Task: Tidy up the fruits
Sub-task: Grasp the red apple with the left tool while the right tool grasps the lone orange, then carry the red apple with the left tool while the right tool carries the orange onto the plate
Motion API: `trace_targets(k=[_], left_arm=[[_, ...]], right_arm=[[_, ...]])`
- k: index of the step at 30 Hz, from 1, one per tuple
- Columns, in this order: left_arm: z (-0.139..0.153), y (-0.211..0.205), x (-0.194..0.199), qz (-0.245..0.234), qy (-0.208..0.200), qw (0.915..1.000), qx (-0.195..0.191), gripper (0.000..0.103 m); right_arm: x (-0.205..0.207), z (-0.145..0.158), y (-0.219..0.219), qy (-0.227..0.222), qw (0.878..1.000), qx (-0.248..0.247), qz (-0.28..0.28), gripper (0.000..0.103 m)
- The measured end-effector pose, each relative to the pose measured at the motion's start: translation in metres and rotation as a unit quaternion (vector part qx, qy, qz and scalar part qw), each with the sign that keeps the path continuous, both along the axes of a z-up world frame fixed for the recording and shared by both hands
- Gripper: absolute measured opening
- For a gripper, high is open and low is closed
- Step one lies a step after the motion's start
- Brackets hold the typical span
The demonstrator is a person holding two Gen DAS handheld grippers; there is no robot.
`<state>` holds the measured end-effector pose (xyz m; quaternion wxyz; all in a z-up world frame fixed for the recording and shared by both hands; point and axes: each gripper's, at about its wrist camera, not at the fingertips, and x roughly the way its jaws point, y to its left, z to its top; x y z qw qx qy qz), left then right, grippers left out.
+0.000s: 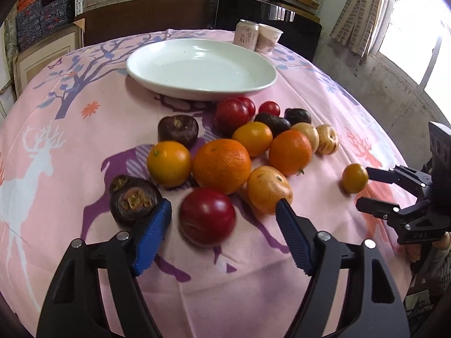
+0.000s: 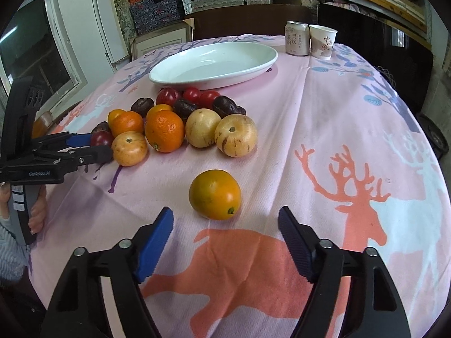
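Observation:
A pile of fruit lies on the pink deer-print cloth in front of a white oval plate point(image 1: 197, 67) point(image 2: 214, 64): oranges, yellow-orange fruits, red ones, dark brown ones and pale striped ones. My left gripper point(image 1: 222, 208) point(image 2: 98, 145) stands open around a dark red fruit point(image 1: 207, 217) point(image 2: 101, 138) at the near edge of the pile; its pads do not touch it. My right gripper point(image 2: 225, 214) point(image 1: 363, 188) is open too, with a lone yellow-orange fruit point(image 2: 214, 194) point(image 1: 354, 178) just ahead of its fingertips, apart from the pile.
A drink can point(image 1: 245, 34) point(image 2: 296, 39) and a paper cup point(image 1: 267, 39) point(image 2: 322, 42) stand behind the plate at the far table edge. Dark chairs and shelves with boxes rise beyond. A big orange point(image 1: 222, 165) and a dark brown fruit point(image 1: 132, 198) crowd the red fruit.

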<state>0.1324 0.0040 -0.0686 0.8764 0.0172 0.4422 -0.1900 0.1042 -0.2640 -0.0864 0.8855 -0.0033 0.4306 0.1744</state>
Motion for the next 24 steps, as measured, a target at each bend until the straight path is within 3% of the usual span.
trace_targets(k=[1, 3, 5, 12, 15, 24], left_arm=[[0.000, 0.002, 0.002, 0.001, -0.003, 1.0000, 0.001, 0.072], [-0.002, 0.006, 0.006, 0.003, 0.002, 1.0000, 0.004, 0.054], [-0.010, 0.011, 0.008, -0.006, 0.030, 0.9993, -0.022, 0.050], [-0.012, -0.005, -0.002, -0.021, 0.013, 0.9996, 0.009, 0.046], [-0.012, -0.004, -0.004, -0.019, 0.014, 0.9997, 0.004, 0.042], [-0.009, 0.004, -0.008, -0.011, 0.020, 0.9994, -0.025, 0.039]], right_arm=[[0.001, -0.001, 0.000, 0.002, 1.000, 0.002, 0.001, 0.069], [0.000, -0.002, 0.000, 0.007, 1.000, 0.007, 0.003, 0.062], [0.003, -0.002, -0.003, 0.010, 1.000, 0.013, 0.000, 0.057], [0.010, -0.002, -0.003, 0.012, 1.000, 0.028, -0.005, 0.051], [0.014, -0.001, 0.000, 0.013, 0.999, 0.040, 0.002, 0.039], [0.019, 0.001, 0.009, 0.009, 0.999, 0.042, 0.009, 0.037]])
